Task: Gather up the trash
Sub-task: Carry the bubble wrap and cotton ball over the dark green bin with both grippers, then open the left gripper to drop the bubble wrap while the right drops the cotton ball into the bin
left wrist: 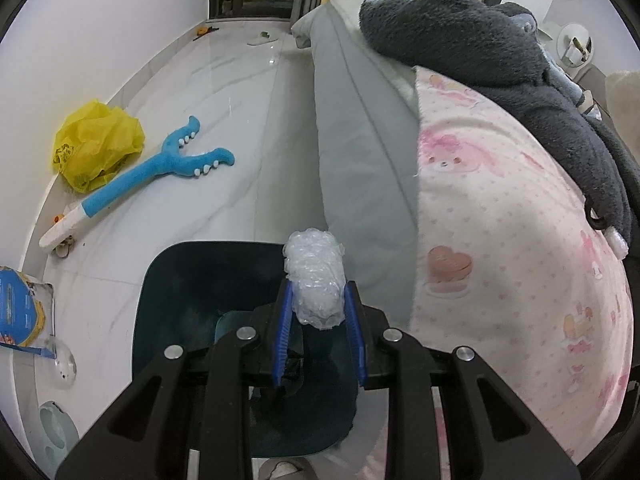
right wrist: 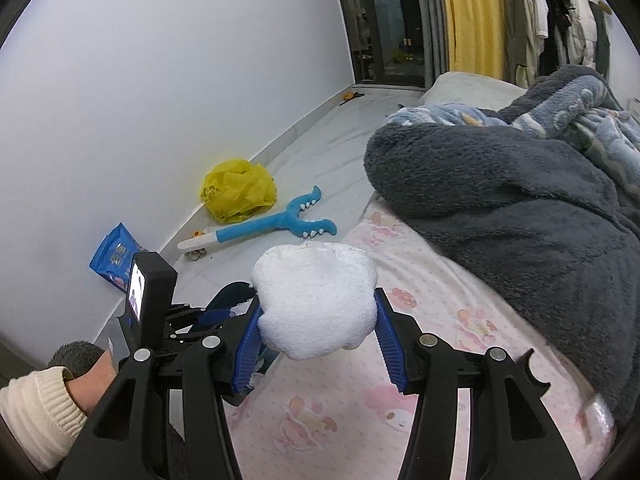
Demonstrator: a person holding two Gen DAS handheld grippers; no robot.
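Observation:
My left gripper (left wrist: 318,300) is shut on a roll of clear bubble wrap (left wrist: 316,276) and holds it above a dark teal bin (left wrist: 176,292) on the floor beside the bed. My right gripper (right wrist: 316,320) is shut on a crumpled white tissue wad (right wrist: 316,300) and holds it over the pink bed sheet (right wrist: 420,320). The left gripper's body (right wrist: 156,304) shows at the left of the right wrist view, with the bin's rim (right wrist: 232,292) behind it. A crumpled yellow plastic bag (left wrist: 96,144) and a blue snack packet (left wrist: 20,308) lie on the floor by the wall.
A blue plush grabber toy (left wrist: 160,172) lies on the white marble floor (left wrist: 224,92). The bed's grey side (left wrist: 360,168) runs along the right, with a dark fleece blanket (left wrist: 500,56) on top. A white wall (right wrist: 160,100) bounds the left. A small bubble wrap piece (right wrist: 600,420) lies under the blanket's edge.

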